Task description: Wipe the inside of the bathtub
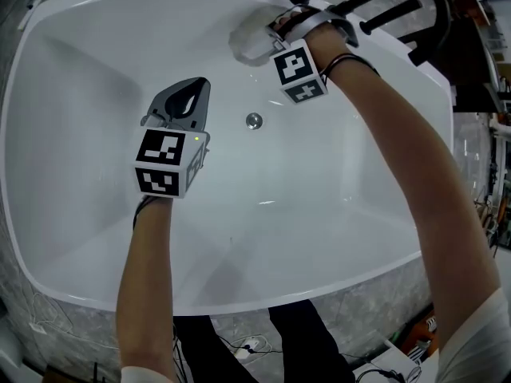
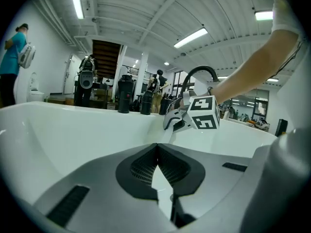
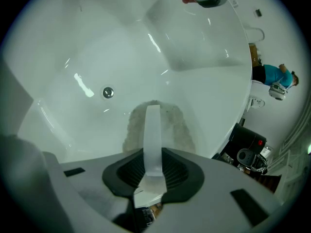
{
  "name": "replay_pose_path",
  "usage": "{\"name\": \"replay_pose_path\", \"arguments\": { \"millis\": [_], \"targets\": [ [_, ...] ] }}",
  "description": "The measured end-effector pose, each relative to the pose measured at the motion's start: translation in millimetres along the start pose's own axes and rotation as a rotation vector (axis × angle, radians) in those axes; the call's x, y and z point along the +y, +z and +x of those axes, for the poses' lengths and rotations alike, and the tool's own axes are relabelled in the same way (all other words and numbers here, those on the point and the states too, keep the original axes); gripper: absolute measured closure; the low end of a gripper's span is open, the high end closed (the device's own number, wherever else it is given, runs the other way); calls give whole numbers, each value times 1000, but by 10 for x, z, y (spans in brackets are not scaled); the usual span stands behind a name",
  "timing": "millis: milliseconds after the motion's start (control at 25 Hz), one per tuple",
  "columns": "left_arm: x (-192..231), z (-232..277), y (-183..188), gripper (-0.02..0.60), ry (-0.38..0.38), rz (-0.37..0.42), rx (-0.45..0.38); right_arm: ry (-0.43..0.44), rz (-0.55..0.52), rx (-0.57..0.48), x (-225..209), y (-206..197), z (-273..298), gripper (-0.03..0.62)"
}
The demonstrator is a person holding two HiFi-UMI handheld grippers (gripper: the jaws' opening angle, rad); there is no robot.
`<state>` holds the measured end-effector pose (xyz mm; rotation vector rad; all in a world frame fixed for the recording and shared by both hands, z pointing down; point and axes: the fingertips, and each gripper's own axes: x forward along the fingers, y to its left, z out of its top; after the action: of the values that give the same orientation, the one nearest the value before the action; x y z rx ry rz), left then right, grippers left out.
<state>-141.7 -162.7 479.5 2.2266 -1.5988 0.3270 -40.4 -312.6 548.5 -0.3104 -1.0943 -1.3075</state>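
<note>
One hand-held gripper [image 3: 152, 177] (right) clamps cloth [image 3: 179, 129].

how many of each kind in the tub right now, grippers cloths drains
hand-held grippers: 2, the left hand-held gripper and the right hand-held gripper
wiping cloth: 1
drain: 1
total: 4

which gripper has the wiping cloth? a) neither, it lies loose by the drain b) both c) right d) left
c: the right gripper is shut on the white strap of the grey cloth, which lies against the bathtub wall; the left gripper is shut on nothing.
</note>
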Motion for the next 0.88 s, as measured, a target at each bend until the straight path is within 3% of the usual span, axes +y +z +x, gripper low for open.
{"name": "replay_pose_path", "arguments": {
  "millis": [200, 880],
  "targets": [
    [-335, 198, 46, 571, -35, 69, 5, -11, 7, -6, 242, -122, -17, 503],
    [-994, 568, 174, 571, 0, 53, -17, -43, 21, -2, 903, -616, -6, 503]
  ]
}}
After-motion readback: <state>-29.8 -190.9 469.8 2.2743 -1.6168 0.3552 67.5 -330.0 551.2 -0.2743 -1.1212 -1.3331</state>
